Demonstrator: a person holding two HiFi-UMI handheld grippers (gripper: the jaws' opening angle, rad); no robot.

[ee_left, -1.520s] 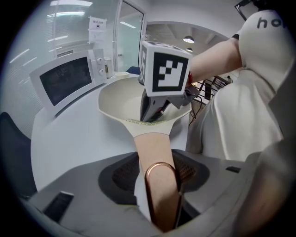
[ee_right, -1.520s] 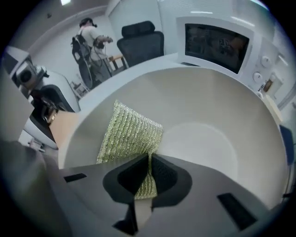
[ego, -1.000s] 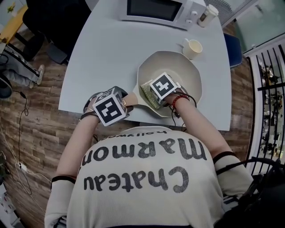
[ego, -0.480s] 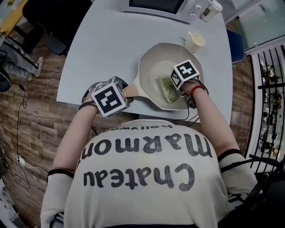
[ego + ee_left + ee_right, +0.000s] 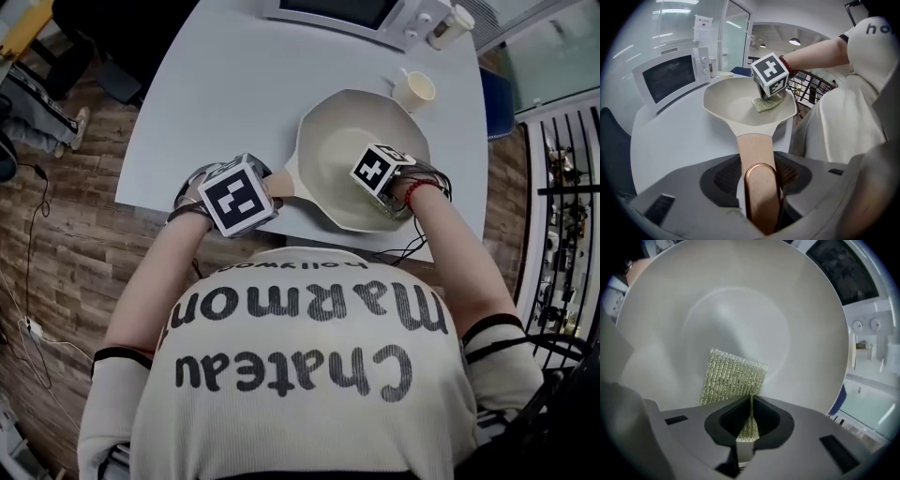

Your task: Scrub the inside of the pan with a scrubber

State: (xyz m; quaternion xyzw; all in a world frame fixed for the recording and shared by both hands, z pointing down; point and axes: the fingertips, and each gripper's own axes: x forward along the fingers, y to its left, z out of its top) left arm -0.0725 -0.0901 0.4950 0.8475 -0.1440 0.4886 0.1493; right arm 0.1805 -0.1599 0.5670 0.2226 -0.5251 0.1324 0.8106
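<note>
A cream pan (image 5: 337, 150) sits on the pale table (image 5: 216, 103), its wooden handle (image 5: 279, 185) pointing left. My left gripper (image 5: 267, 192) is shut on that handle (image 5: 757, 150); its jaws have just closed a little tighter with the handle between them. My right gripper (image 5: 384, 192) points down into the pan's right near side, shut on a green-gold mesh scrubber (image 5: 733, 376). The scrubber lies flat against the pan's inner wall (image 5: 740, 301). In the left gripper view the scrubber (image 5: 765, 104) shows under the right gripper's marker cube.
A microwave (image 5: 347, 11) stands at the table's far edge, with a lidded cup (image 5: 450, 26) to its right. A cream mug (image 5: 414, 91) sits just beyond the pan's rim. The table's near edge runs right below the pan; a railing (image 5: 562, 187) is at the right.
My right gripper has carried the scrubber across the pan from its left near side to its right near side, turning as it went. The left gripper and the handle have stayed put.
</note>
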